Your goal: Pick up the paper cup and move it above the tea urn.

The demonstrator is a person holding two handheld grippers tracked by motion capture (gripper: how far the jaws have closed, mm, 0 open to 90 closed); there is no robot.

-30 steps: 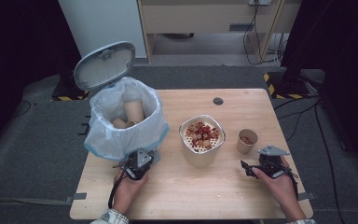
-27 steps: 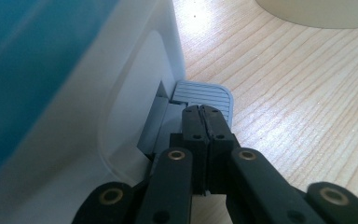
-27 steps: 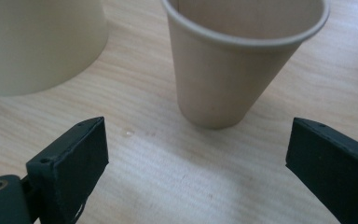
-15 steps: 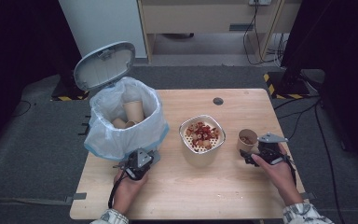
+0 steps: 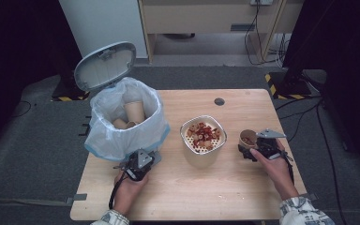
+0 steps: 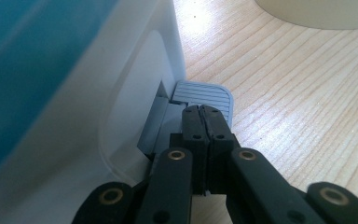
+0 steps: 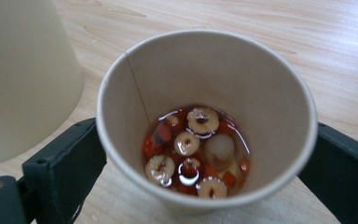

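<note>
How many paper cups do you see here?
3 at least: one paper cup stands on the table between the right gripper's jaws, and two lie in the bin; more may be hidden under them.

Left gripper (image 5: pixel 138 164) held low in left hand (image 5: pixel 127 187), jaws pressed fully together. Right gripper (image 5: pixel 258 146) held level in right hand (image 5: pixel 274 166), jaws spread wide. Both forearms extended from near edge.
</note>
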